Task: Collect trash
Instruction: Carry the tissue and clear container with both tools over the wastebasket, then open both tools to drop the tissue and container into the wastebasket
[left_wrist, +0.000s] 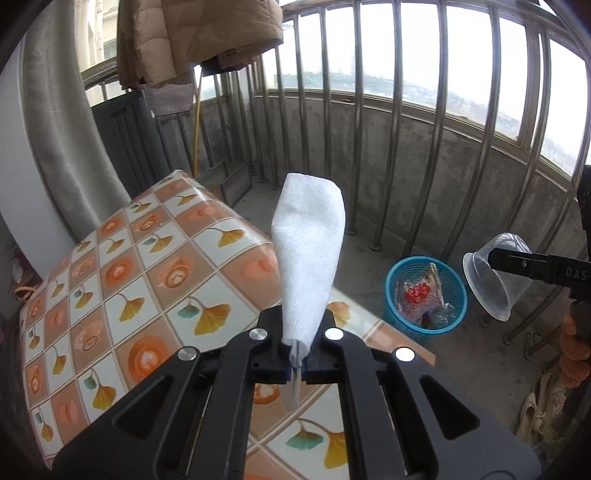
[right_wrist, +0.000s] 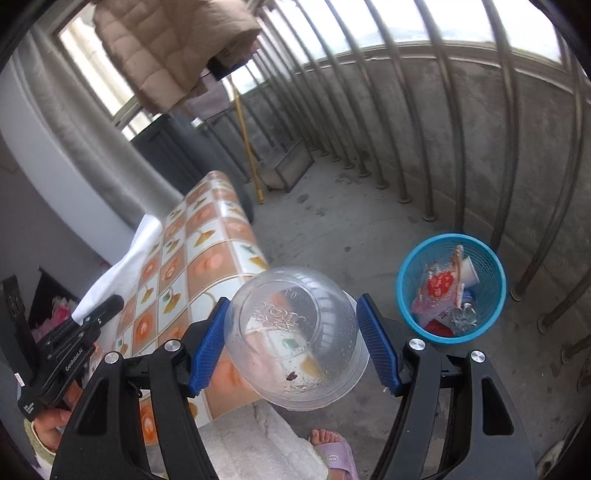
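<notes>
My left gripper (left_wrist: 295, 356) is shut on the lower end of a white foam sheet (left_wrist: 308, 251), which stands up over the edge of the tiled table (left_wrist: 147, 258). My right gripper (right_wrist: 293, 306) is shut on a clear plastic cup (right_wrist: 295, 339), its blue pads (right_wrist: 376, 343) pressing both sides. The cup lies sideways with crumbs inside. A blue mesh basket (right_wrist: 448, 238) holding wrappers and a paper cup stands on the concrete floor, ahead and to the right of both grippers. The left wrist view shows the basket (left_wrist: 424, 259) left of the cup (left_wrist: 487, 288).
Steel railing bars (left_wrist: 399, 147) and a low concrete wall close the balcony behind the basket. A padded jacket (left_wrist: 192, 33) hangs overhead. A foot in a pink slipper (right_wrist: 334, 448) stands below the cup. A yellow pole (right_wrist: 249, 147) leans at the back. Shoes (left_wrist: 535, 413) lie at the right.
</notes>
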